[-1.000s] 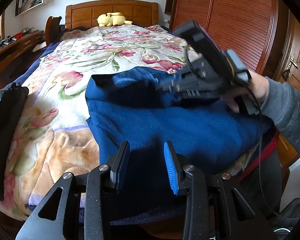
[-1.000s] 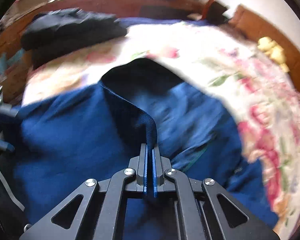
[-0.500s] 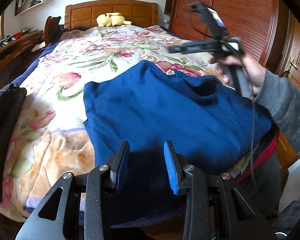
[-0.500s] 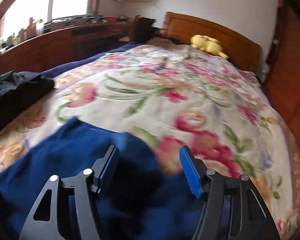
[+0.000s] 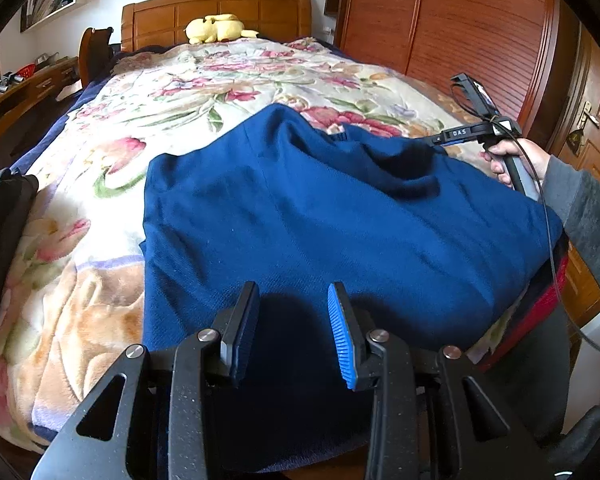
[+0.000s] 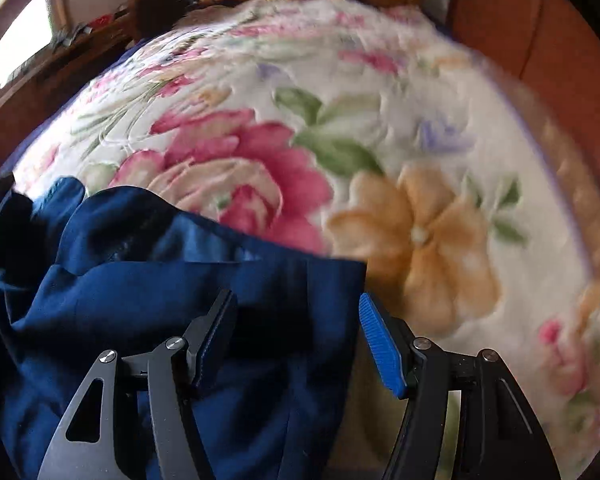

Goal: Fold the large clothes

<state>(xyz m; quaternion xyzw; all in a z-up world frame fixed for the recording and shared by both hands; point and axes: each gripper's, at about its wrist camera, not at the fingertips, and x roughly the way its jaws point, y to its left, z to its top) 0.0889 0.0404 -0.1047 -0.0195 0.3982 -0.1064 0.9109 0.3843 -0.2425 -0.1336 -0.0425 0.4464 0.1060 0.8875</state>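
On the floral-quilted bed (image 5: 148,128) lies a dark blue knitted garment (image 5: 320,216); both grippers, left (image 5: 294,330) and right (image 6: 300,340), hover with fingers spread and apparently empty.

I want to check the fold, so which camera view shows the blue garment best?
The left wrist view: the blue garment lies nearly whole and sharp on the floral blanket. The right wrist view shows only one rumpled, blurred edge of it beside the open right gripper.
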